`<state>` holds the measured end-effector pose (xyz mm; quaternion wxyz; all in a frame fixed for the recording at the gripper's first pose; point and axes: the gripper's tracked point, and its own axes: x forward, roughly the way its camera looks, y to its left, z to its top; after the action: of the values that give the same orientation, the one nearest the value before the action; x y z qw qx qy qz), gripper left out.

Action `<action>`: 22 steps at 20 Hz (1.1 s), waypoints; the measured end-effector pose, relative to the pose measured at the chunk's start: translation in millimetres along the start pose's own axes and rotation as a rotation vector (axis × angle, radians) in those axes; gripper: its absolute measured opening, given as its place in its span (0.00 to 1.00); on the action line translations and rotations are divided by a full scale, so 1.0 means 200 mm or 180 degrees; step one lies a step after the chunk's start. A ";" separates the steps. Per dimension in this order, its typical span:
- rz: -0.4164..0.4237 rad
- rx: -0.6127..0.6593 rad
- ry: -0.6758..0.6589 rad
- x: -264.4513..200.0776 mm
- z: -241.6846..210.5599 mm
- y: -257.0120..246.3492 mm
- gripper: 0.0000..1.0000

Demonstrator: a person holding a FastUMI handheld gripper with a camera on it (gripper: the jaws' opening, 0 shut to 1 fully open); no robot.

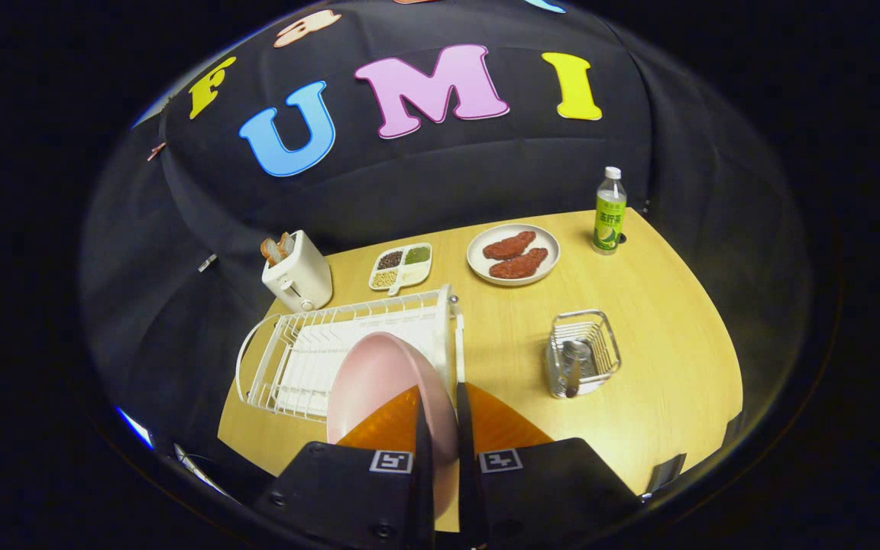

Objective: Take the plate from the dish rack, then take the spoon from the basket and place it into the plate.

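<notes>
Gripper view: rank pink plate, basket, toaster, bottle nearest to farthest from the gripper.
1. Pink plate: pinched between the gripper fingers, over the rack.
2. Basket: ahead, right, holding the spoon.
3. Toaster: beyond the rack, left.
4. Bottle: far right corner.

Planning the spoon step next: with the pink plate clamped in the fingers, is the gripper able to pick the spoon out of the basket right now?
Probably not: the gripper is shut on the pink plate. The spoon lies unobstructed in the wire basket, beyond the fingers.

Pink plate (379,378) nipped between fingers of gripper (444,428); white wire dish rack (287,359); silver mesh basket (583,351), silver spoon (574,363); light wood desk (661,321); white toaster (299,275); green-labelled bottle (609,212).
</notes>
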<state>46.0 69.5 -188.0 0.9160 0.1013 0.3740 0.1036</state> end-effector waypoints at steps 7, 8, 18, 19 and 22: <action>0.0279 0.0312 0.0350 -0.12 -0.29 -0.41 0.17; 0.0318 0.0328 0.0404 -0.09 -0.33 -0.46 0.17; 0.0541 0.0537 0.0847 0.31 -0.65 -0.78 0.17; 0.0532 0.0570 0.0862 0.34 -0.67 -0.79 0.17; 0.0540 0.0483 0.0857 0.36 -0.68 -0.79 0.17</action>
<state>18.0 -48.7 -373.6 0.8354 0.1866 0.4901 0.1646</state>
